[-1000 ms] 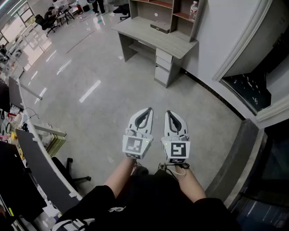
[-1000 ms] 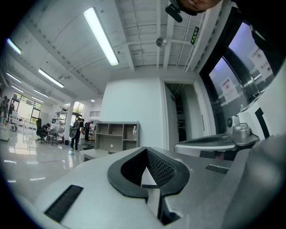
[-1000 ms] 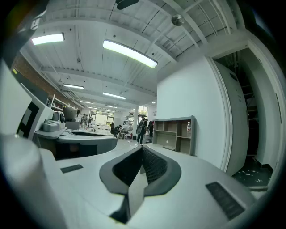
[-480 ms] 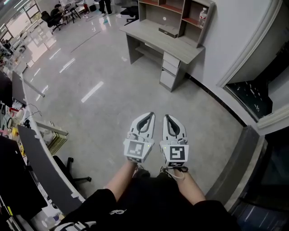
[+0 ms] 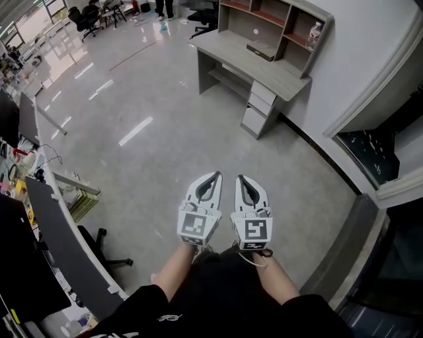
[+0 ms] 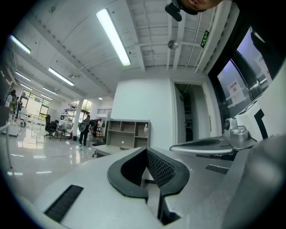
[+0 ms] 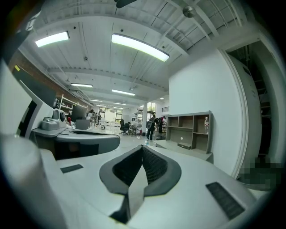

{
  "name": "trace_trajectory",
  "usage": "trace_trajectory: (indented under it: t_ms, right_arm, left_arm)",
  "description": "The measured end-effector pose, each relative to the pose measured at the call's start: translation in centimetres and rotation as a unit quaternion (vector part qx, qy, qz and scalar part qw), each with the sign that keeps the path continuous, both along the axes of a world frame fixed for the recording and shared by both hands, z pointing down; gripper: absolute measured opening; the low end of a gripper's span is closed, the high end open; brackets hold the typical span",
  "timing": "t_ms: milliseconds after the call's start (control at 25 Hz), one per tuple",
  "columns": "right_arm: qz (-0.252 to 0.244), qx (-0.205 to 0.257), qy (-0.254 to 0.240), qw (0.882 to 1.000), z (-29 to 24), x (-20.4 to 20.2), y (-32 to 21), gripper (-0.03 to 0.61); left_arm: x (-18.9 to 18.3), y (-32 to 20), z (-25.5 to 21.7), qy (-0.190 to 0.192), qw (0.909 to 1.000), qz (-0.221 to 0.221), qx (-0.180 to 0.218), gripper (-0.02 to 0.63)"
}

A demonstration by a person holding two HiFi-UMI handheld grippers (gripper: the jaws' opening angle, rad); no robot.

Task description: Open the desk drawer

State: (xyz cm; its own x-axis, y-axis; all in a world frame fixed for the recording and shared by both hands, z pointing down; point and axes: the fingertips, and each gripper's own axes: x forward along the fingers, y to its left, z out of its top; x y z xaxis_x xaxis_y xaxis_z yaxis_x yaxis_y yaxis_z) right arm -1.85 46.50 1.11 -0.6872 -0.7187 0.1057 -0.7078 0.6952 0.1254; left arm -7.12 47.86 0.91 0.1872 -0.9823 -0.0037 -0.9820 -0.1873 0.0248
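Observation:
A grey desk (image 5: 254, 61) with a shelf unit on top stands against the white wall, far ahead of me across the floor. Its stack of drawers (image 5: 260, 109) sits under the right end, all closed. My left gripper (image 5: 217, 175) and right gripper (image 5: 238, 177) are held side by side in front of my body, both shut with nothing between their jaws, pointing level towards the desk and well short of it. In the left gripper view the desk (image 6: 110, 150) shows small beyond the shut left gripper (image 6: 146, 150). The right gripper view has the shelf unit (image 7: 192, 129) beyond the shut right gripper (image 7: 143, 147).
A flat box (image 5: 263, 50) lies on the desk and a bottle (image 5: 314, 32) stands on a shelf. Dark glazing (image 5: 370, 142) lines the right wall. A long dark workbench (image 5: 56, 241) with clutter runs along the left. People and chairs (image 5: 99, 10) are far back.
The desk sits lower and further right in the head view and looks slightly nearer. Both grippers stay side by side and shut.

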Motion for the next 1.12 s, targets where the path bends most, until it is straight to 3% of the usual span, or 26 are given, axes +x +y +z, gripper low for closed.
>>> trace_trajectory:
  t_ms: [280, 560, 880, 1120]
  right_arm:
    - [0.013, -0.018, -0.008, 1.000, 1.3, -0.7, -4.9, 0.006]
    - [0.027, -0.004, -0.013, 1.000, 1.7, -1.9, -16.3, 0.006]
    - [0.056, -0.035, -0.011, 0.998, 2.9, 0.1, -29.1, 0.006]
    - [0.072, -0.057, -0.012, 0.996, 4.0, 1.6, -35.5, 0.006]
  left_arm:
    - [-0.1, -5.2, 1.8, 0.005, 0.9997, 0.019, -0.012, 0.002]
    - [-0.2, -16.6, 2.1, -0.029, 0.9982, 0.049, -0.016, 0.002]
    - [1.8, -29.9, 3.8, -0.007, 0.9957, 0.082, -0.041, 0.002]
    - [3.6, -36.0, 4.8, -0.008, 0.9933, 0.099, -0.060, 0.002]
